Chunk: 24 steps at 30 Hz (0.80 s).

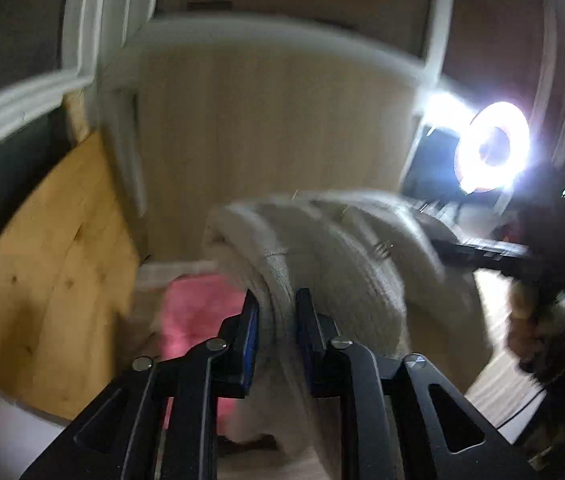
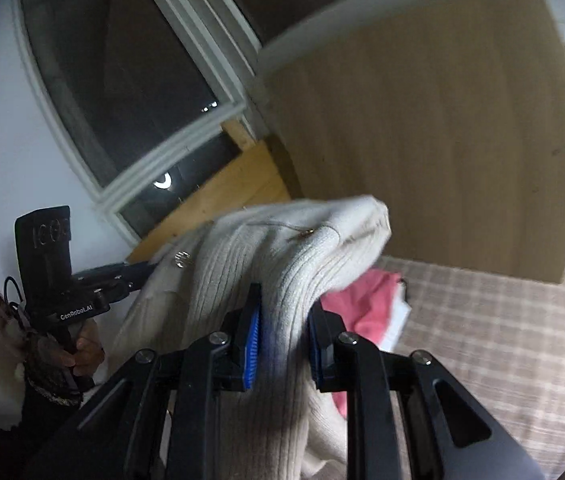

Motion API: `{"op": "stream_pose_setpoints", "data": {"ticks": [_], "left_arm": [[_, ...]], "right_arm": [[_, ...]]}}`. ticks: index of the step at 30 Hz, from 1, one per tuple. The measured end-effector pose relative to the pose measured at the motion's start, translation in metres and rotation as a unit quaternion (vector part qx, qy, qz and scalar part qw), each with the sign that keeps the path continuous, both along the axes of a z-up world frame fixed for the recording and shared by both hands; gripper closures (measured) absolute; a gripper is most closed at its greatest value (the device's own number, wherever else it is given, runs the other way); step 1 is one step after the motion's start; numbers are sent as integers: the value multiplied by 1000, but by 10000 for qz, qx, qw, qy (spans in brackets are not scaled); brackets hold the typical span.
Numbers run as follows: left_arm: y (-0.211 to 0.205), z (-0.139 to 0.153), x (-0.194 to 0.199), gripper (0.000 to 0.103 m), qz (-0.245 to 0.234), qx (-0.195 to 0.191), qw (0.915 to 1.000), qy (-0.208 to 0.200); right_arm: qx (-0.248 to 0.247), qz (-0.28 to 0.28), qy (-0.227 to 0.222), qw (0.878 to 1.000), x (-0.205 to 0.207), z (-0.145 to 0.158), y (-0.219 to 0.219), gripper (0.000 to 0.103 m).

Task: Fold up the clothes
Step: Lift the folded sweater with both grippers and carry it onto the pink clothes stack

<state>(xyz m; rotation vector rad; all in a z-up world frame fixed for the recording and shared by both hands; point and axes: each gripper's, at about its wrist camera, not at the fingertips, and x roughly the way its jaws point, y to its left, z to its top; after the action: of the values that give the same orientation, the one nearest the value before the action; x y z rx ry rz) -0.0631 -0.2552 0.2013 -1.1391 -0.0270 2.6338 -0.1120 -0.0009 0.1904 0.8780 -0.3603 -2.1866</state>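
A cream ribbed knit sweater hangs in the air between both grippers. My left gripper is shut on a bunched edge of it. My right gripper is shut on another fold of the same sweater, which drapes down past its fingers. In the right wrist view the left gripper reaches into the sweater from the left, held by a hand. In the left wrist view the right gripper comes in from the right and its tips are buried in the cloth.
A pink garment lies on the checked bed cover below the sweater, on something white. A wooden headboard stands behind, a plywood board leans by the dark window. A bright ring light glares at right.
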Motion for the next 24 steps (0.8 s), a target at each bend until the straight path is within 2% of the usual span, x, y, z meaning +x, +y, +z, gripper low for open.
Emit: {"op": "stream_pose_setpoints", "data": {"ticks": [1,3,4,5,8,10,13,16,19,21,24], "left_arm": [[-18,-37,-17,78,254,-102,9982,-536],[-49,-113,-46,94,798,-513,9821,-1625],[-60,-129,-49,95,914,-471,9782,-1802],[-70,-137,-50,95,971,-299,9775,-1847],[-73,-120,-44,94,898,-129,9840,-1535],[-73,-105,-40,91,823,-52,9884,-1278],[-69,-84,-36,90,651,81,9937,-909],[-46,-76,-58,90,341,132,9964,-759],[-28,-80,-77,90,116,150,9971,-731],[-17,-85,-86,88,-82,178,9969,-760],[-5,-111,-109,86,-164,-62,9949,-988]], "right_arm": [[140,-43,-274,9995,-11,-27,-17,80],[800,34,-1105,9906,-32,-88,-51,79],[1156,75,-1501,9819,-39,-118,-66,79],[1168,70,-1577,9805,-40,-129,-68,77],[872,66,-1438,9857,-38,-112,-52,72],[901,3,-1283,9876,-37,-95,-41,72],[1000,-232,-780,9917,-38,-66,-35,72],[1167,-167,-359,9924,-48,-49,-53,72],[1526,-44,-153,9882,-64,-51,-80,72],[1963,-145,-128,9803,-79,-66,-91,72],[2612,-297,-89,9648,-101,-89,-106,72]]}}
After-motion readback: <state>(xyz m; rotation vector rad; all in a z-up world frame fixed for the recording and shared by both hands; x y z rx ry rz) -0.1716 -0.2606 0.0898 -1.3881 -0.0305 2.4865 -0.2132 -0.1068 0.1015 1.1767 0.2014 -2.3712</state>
